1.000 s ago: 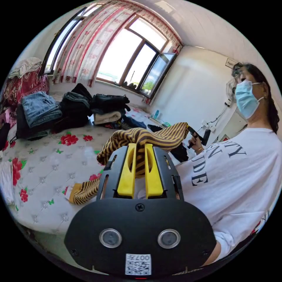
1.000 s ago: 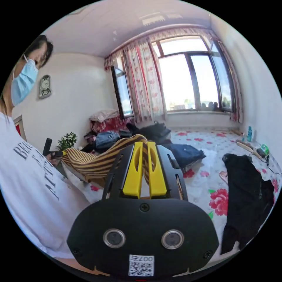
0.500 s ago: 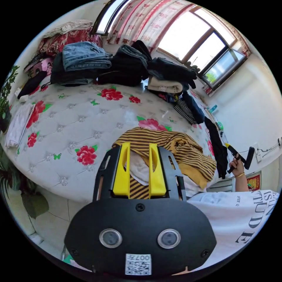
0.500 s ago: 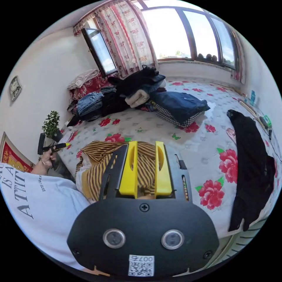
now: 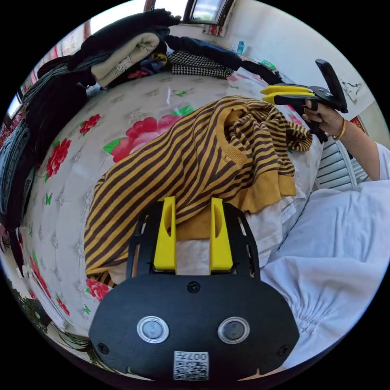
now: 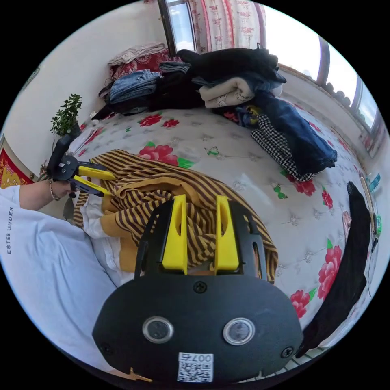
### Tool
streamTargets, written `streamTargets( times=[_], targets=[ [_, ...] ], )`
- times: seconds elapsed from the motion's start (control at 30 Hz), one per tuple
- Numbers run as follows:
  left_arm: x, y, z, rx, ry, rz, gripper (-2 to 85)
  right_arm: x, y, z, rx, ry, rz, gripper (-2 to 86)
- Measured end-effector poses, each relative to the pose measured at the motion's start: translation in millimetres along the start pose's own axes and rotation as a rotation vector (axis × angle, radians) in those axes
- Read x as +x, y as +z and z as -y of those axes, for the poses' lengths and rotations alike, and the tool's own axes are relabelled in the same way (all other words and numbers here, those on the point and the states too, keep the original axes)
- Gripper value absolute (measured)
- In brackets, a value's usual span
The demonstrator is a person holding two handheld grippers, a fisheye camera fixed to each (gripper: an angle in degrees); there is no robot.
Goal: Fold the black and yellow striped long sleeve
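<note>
The striped shirt [image 5: 178,162] lies bunched on the bed [image 5: 65,178], with the left claw [image 5: 191,211] and right claw [image 6: 200,209] both spread wide above it, gripping nothing.

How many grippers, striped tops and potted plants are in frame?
Grippers: 2 (left gripper, right gripper)
Striped long sleeve: 1
Potted plant: 1
Total: 4

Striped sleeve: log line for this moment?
striped shirt: crumpled on bed | left gripper: open | right gripper: open
</note>
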State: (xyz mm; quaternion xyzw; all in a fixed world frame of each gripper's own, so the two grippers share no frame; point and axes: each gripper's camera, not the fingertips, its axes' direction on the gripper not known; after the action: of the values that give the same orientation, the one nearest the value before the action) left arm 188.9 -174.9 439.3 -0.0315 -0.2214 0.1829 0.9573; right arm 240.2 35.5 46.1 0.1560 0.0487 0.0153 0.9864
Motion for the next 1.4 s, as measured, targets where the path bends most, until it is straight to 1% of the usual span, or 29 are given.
streamTargets(
  times=[0.03,0.07,0.13,0.2,0.27,0.33,0.4,0.47,0.5,0.57,0.6,0.63,0.67,0.7,0.77,0.83,0.87,0.93,1.0,1.03,1.1,1.13,1.2,1.23,1.27,1.3,1.33,1.37,1.4],
  targets=[
    [-6.6,2.1,3.1,0.011,-0.028,0.016,5.6,-2.2,21.5,5.1,-0.044,0.003,-0.008,7.3],
    [-16.2,-3.1,4.6,0.035,-0.048,-0.029,1.7,-2.8,31.8,7.3,-0.07,0.01,-0.011,7.0],
    [-34.4,-13.9,5.6,0.036,-0.069,-0.13,0.4,-4.9,61.1,13.2,-0.163,0.031,-0.055,5.2],
    [-54.5,-37.6,3.2,0.093,-0.08,-0.201,-0.1,-7.3,61.5,17.4,-0.158,0.008,-0.107,3.8],
    [-90.6,-83.5,3.0,0.219,-0.114,-0.317,-0.5,-2.6,41.1,27.8,-0.08,0.004,-0.1,2.9],
    [-121.3,-123.2,7.5,0.349,-0.125,-0.34,-0.5,15.1,-10.1,51.3,0.087,0.023,-0.068,2.6],
    [-153.8,-155.2,22.4,0.45,-0.145,-0.31,-0.4,25.6,-47.6,77.5,0.211,-0.003,-0.06,2.7],
    [-192.0,-169.4,59.2,0.492,-0.198,-0.185,0.1,31.3,-66.5,110.5,0.275,-0.03,-0.055,3.3],
    [-201.9,-166.6,68.8,0.489,-0.239,-0.156,0.2,35.0,-66.8,132.6,0.304,-0.034,-0.044,3.9],
    [-242.7,-132.5,95.8,0.425,-0.464,-0.14,2.2,43.1,-48.9,159.5,0.281,-0.004,-0.025,5.4],
    [-250.1,-120.2,98.1,0.39,-0.503,-0.151,3.0,50.0,-31.1,169.7,0.211,0.033,-0.01,6.5],
    [-261.1,-96.3,94.5,0.308,-0.56,-0.162,5.0,55.6,-15.4,170.3,0.125,0.056,0.02,7.6],
    [-267.1,-78.2,78.2,0.251,-0.614,-0.147,7.4,57.7,-9.7,166.2,0.091,0.067,0.028,8.1],
    [-268.2,-71.7,65.5,0.239,-0.643,-0.141,7.7,61.5,-2.9,149.2,0.054,0.09,0.033,8.9],
    [-256.8,-55.2,-0.7,0.267,-0.692,-0.188,9.6,66.7,0.6,103.6,0.047,0.143,0.026,10.1],
    [-235.8,-46.7,-55.4,0.278,-0.739,-0.211,10.6,68.0,2.1,26.4,0.01,0.227,-0.056,11.3],
    [-216.9,-42.9,-88.4,0.289,-0.756,-0.222,10.8,67.0,2.3,6.8,-0.007,0.247,-0.087,11.5],
    [-187.1,-39.9,-128.9,0.285,-0.809,-0.189,10.6,60.7,5.1,-61.0,-0.08,0.324,-0.188,12.3],
    [-161.3,-40.1,-157.0,0.299,-0.875,-0.134,10.5,56.2,15.9,-92.4,-0.172,0.37,-0.191,12.5],
    [-150.3,-38.0,-166.6,0.31,-0.905,-0.119,10.7,51.4,27.8,-103.3,-0.229,0.368,-0.148,12.3],
    [-145.5,-25.9,-166.7,0.278,-0.921,-0.139,10.7,41.6,46.9,-107.2,-0.276,0.33,-0.097,11.2],
    [-147.1,-13.1,-159.7,0.231,-0.901,-0.153,9.9,36.4,52.9,-104.5,-0.257,0.298,-0.07,10.1],
    [-149.1,-9.5,-153.9,0.177,-0.89,-0.02,3.7,44.1,53.5,-95.5,-0.279,0.32,-0.09,8.1],
    [-158.9,-8.1,-150.6,0.16,-0.867,-0.084,0.5,55.7,47.2,-88.7,-0.305,0.321,-0.107,6.9],
    [-171.6,-14.7,-150.0,0.165,-0.863,-0.167,-0.1,62.9,40.8,-86.0,-0.302,0.322,-0.134,6.5],
    [-176.5,-23.2,-149.5,0.193,-0.841,-0.182,-0.2,79.4,20.6,-83.4,-0.265,0.323,-0.246,5.8],
    [-185.3,-45.5,-147.0,0.238,-0.782,-0.153,-0.4,99.3,-6.1,-83.9,-0.207,0.352,-0.377,5.3],
    [-195.7,-70.0,-143.9,0.252,-0.729,-0.088,-0.3,110.2,-21.1,-84.8,-0.174,0.382,-0.435,5.3],
    [-202.4,-82.3,-143.1,0.255,-0.714,-0.057,-0.3,130.6,-50.9,-87.5,-0.127,0.468,-0.547,5.1]
  ],
)
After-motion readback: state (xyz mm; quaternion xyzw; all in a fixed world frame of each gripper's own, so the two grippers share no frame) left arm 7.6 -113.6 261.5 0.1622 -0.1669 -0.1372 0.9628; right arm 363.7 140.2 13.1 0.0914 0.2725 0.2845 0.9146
